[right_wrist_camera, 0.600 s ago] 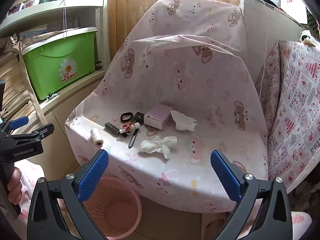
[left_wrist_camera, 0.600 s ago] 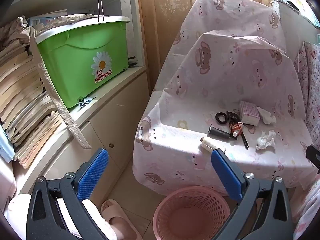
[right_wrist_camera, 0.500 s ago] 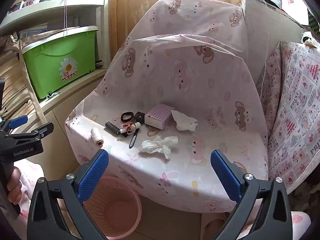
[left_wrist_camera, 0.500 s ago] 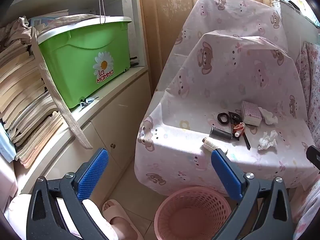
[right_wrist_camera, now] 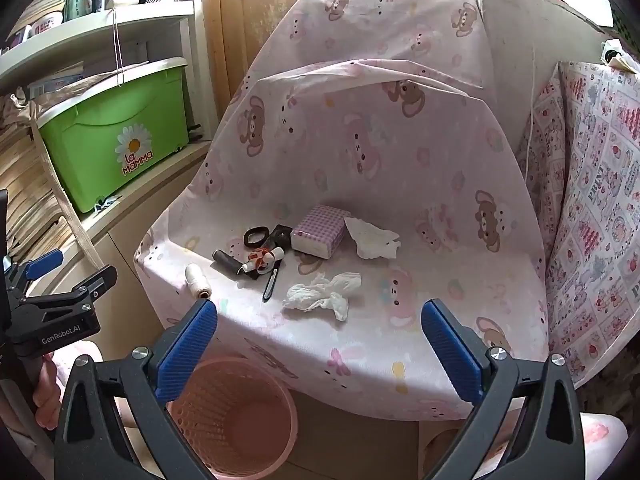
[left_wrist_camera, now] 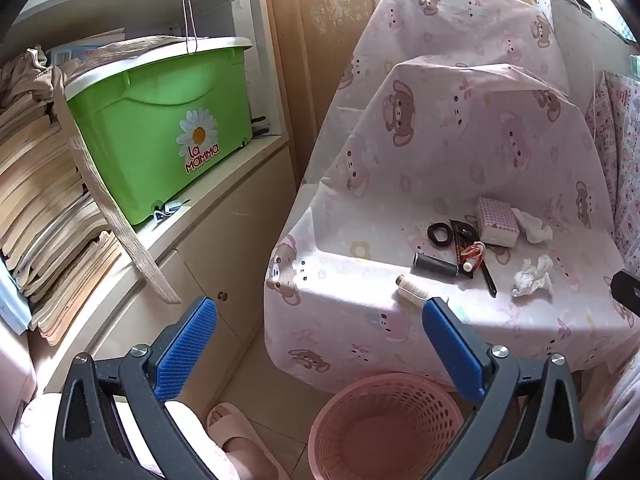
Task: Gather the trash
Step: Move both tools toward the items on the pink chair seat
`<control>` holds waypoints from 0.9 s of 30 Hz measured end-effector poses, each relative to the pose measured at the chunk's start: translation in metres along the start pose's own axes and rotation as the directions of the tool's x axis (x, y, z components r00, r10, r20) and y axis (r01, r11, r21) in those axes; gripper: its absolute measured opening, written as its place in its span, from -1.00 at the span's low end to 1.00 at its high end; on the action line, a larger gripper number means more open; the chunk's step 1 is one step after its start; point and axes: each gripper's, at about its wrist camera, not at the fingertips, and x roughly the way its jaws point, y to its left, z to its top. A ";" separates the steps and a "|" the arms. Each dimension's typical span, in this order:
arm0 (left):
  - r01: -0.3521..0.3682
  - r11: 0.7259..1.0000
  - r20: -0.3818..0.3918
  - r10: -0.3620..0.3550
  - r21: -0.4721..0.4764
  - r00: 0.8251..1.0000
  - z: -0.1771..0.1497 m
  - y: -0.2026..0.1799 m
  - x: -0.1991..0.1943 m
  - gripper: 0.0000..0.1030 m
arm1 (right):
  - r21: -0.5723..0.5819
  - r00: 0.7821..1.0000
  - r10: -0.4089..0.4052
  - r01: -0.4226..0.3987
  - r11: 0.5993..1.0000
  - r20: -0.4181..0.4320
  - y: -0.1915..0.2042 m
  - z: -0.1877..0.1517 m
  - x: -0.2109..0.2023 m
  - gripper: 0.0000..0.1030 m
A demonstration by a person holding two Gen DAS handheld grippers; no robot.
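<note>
Crumpled tissue (right_wrist_camera: 322, 295) lay on sheet-covered chair seat (right_wrist_camera: 400, 320), near front edge; second tissue (right_wrist_camera: 372, 238) just beside checked tissue pack (right_wrist_camera: 318, 232). Pink basket (right_wrist_camera: 236, 412) stood on floor below seat. Left tool (left_wrist_camera: 320, 344) – wide open, empty. Right tool (right_wrist_camera: 320, 344) – wide open, empty, apart from tissues.

My left gripper (left_wrist_camera: 320, 344) sits at the bottom of the frame, wide open with nothing in it. Right below it I see a pink basket (left_wrist_camera: 384, 428) on the floor. A chair (left_wrist_camera: 460, 152) with a pink bear cover fills the right side. On its seat lie two crumpled tissues (left_wrist_camera: 532, 276), a tissue pack (left_wrist_camera: 496, 222), a black thread spool (left_wrist_camera: 434, 266) and a white one (left_wrist_camera: 410, 288). A green box (left_wrist_camera: 160, 128) sits on a shelf at upper left.
</note>
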 end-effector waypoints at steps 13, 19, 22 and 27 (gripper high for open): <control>-0.015 1.000 0.003 0.016 -0.021 1.000 -0.004 0.006 0.000 0.98 | -0.008 0.999 -0.034 0.034 0.999 -0.018 -0.003 -0.006 0.006 1.00; -0.022 0.999 -0.007 0.022 -0.033 1.000 -0.004 0.008 0.004 0.98 | 0.011 0.999 -0.033 0.033 0.999 -0.032 -0.006 -0.006 0.011 1.00; -0.022 0.999 -0.012 0.022 -0.035 1.000 -0.005 0.008 0.005 0.98 | 0.010 0.999 -0.034 0.034 0.999 -0.033 -0.006 -0.006 0.012 1.00; -0.026 0.999 -0.017 0.025 -0.035 1.000 -0.006 0.007 0.007 0.98 | 0.001 0.998 -0.045 0.045 0.999 -0.032 -0.004 -0.007 0.015 1.00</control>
